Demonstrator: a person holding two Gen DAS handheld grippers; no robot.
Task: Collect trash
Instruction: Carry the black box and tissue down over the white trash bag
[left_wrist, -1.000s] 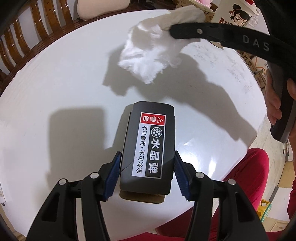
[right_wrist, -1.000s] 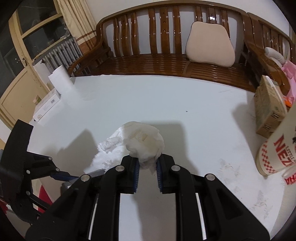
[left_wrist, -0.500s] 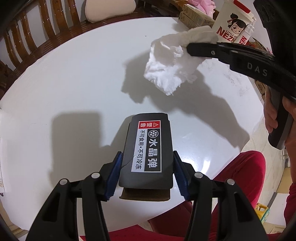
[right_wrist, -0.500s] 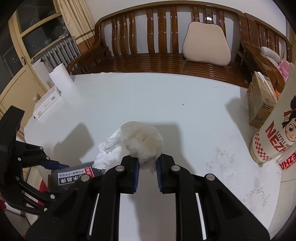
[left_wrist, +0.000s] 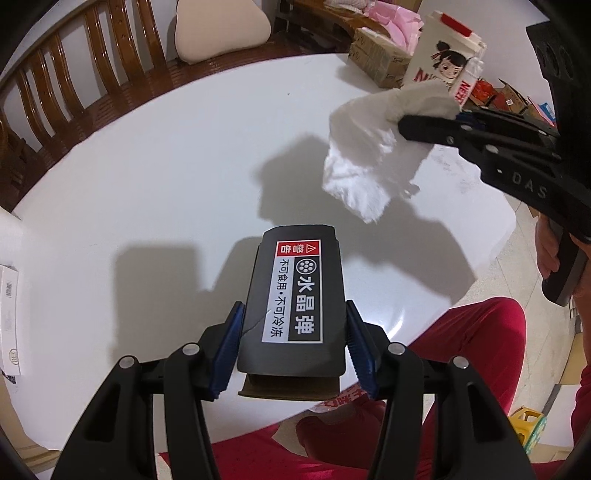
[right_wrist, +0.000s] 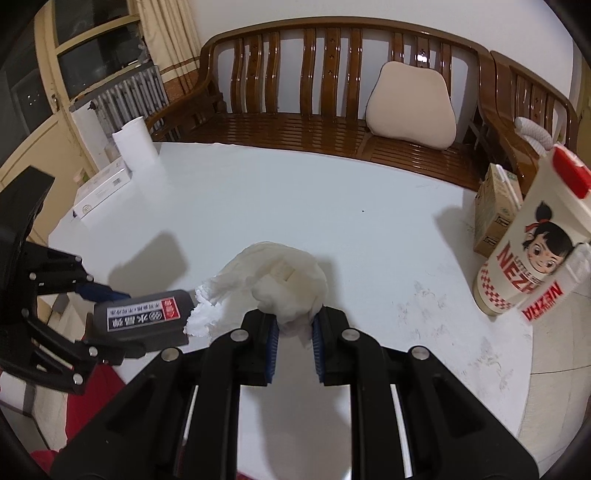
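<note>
Above the white round table (left_wrist: 147, 177), the left gripper (left_wrist: 293, 339) clamps a black labelled box (left_wrist: 297, 295), contents unseen. The right gripper (right_wrist: 293, 332) pinches crumpled white tissue (right_wrist: 280, 284) near the Nezha carton (right_wrist: 532, 251), whose inside stays hidden.

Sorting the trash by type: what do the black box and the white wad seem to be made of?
Black box: likely matte printed cardboard; a brown raw edge shows at its near end, and a crease crosses the label. White wad: soft tissue paper, crumpled, with frayed, fluffy edges.
</note>
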